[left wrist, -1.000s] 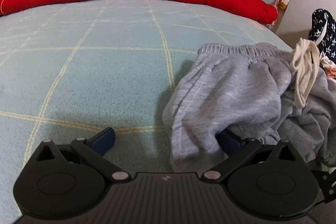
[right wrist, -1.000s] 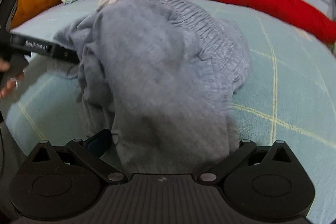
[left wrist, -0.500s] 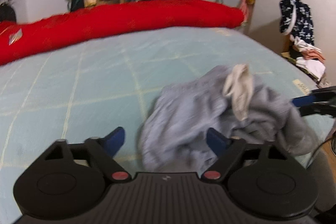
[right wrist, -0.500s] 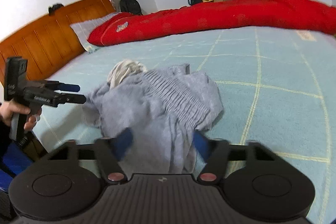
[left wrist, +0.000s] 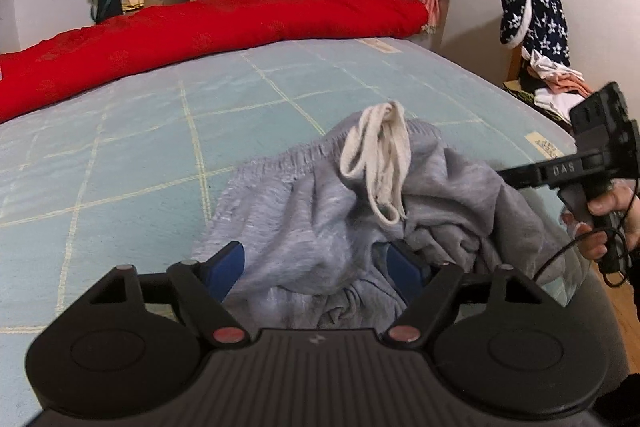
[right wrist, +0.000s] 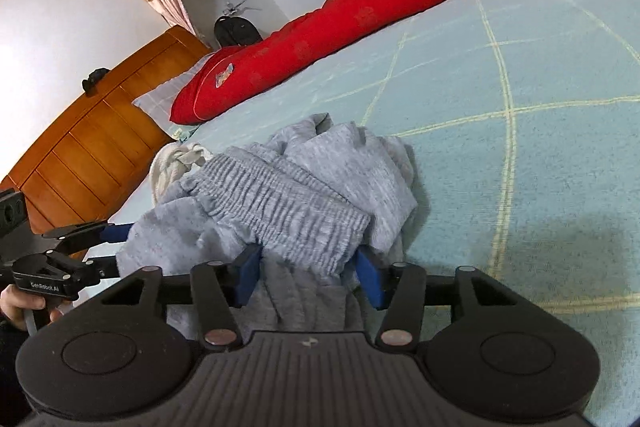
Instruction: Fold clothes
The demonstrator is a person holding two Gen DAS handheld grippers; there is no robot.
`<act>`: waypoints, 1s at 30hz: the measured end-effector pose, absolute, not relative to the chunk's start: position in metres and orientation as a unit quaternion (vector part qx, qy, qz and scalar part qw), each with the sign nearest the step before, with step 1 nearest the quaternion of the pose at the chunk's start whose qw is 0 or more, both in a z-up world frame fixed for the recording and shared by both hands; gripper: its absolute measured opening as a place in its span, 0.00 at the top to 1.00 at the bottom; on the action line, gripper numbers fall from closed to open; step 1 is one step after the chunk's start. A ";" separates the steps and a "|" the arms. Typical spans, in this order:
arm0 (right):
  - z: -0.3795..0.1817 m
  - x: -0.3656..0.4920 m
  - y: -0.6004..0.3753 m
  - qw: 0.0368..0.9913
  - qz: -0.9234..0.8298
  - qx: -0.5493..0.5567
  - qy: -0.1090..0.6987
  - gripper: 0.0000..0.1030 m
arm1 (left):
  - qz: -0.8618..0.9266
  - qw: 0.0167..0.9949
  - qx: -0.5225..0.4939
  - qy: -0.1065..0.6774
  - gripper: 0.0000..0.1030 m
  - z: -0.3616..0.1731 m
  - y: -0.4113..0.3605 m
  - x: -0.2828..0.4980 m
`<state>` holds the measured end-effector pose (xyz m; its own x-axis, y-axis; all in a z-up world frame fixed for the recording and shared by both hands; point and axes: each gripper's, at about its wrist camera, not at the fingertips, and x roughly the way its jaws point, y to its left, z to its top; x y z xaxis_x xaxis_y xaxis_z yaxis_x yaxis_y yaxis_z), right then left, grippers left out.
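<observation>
Crumpled grey fleece sweatpants (left wrist: 320, 219) with white cord drawstring (left wrist: 380, 155), heaped near the edge of a pale green checked bed (left wrist: 140, 147), pinched in the just-closed fingers (left wrist: 224, 261) of the left gripper (left wrist: 314, 265) and, at the ribbed waistband (right wrist: 280, 215), the slightly loosened right gripper (right wrist: 308, 271), seemingly for lifting and spreading flat.
</observation>
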<state>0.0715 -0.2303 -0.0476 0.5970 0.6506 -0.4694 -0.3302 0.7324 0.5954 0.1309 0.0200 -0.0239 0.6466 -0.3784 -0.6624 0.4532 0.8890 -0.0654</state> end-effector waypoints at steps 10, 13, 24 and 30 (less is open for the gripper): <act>-0.008 0.039 -0.229 0.863 0.365 0.231 0.261 0.43 | -0.226 0.900 0.052 0.368 0.24 -0.038 0.024 0.137; -0.006 0.043 -0.228 0.860 0.383 0.230 0.247 0.39 | -0.227 0.899 0.053 0.372 0.24 -0.043 0.023 0.138; -0.043 0.068 -0.225 0.862 0.334 0.229 0.304 0.36 | -0.230 0.897 0.047 0.375 0.24 -0.045 0.024 0.139; -0.009 0.044 -0.221 0.847 0.414 0.207 0.262 0.37 | -0.230 0.897 0.051 0.374 0.24 -0.043 0.023 0.136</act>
<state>0.0438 -0.2211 -0.0088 0.5205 0.8092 -0.2724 -0.5919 0.5719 0.5680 0.1357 0.0231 -0.0434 0.6152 -0.3737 -0.6941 0.4504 0.8893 -0.0795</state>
